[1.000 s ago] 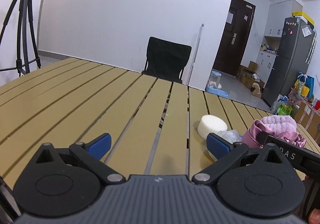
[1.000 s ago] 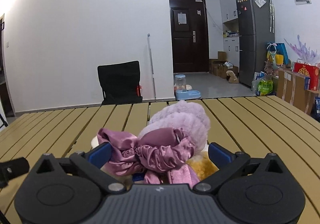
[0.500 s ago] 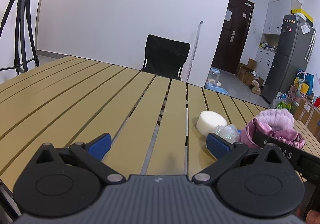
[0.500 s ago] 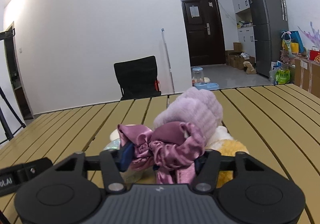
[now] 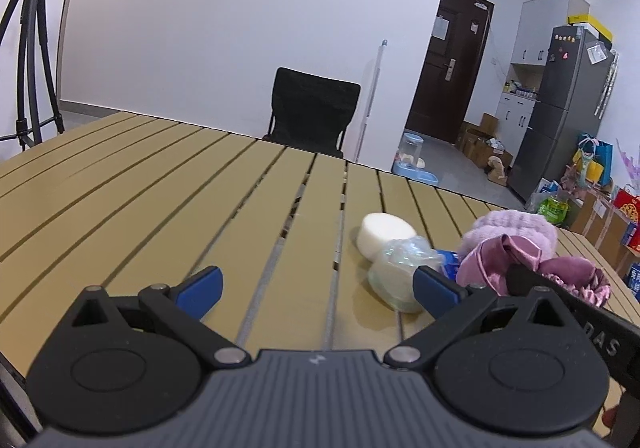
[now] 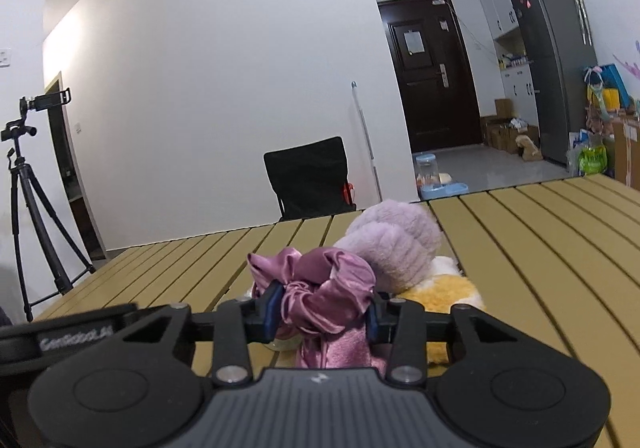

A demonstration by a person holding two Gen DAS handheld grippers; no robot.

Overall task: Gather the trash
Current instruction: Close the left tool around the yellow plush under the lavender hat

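Note:
My right gripper (image 6: 322, 314) is shut on a pink satin scrunchie (image 6: 324, 288), which also shows in the left wrist view (image 5: 520, 268). Behind it lie a fluffy lilac scrunchie (image 6: 396, 244) and a yellow and white plush piece (image 6: 444, 288). My left gripper (image 5: 316, 290) is open and empty, low over the slatted table (image 5: 160, 188). To its right lie a white foam disc (image 5: 382, 232), a crumpled clear plastic cup (image 5: 400, 272) and a blue wrapper (image 5: 450, 260) beside the scrunchies.
A black chair (image 5: 312, 112) stands behind the table's far edge. A tripod (image 5: 28, 48) stands at the far left. A door, a fridge (image 5: 560, 108) and boxes fill the right side of the room.
My right gripper has closed on the pink satin scrunchie, from wide open a second ago. My left gripper has shifted a little; the plastic cup now shows beside its right finger.

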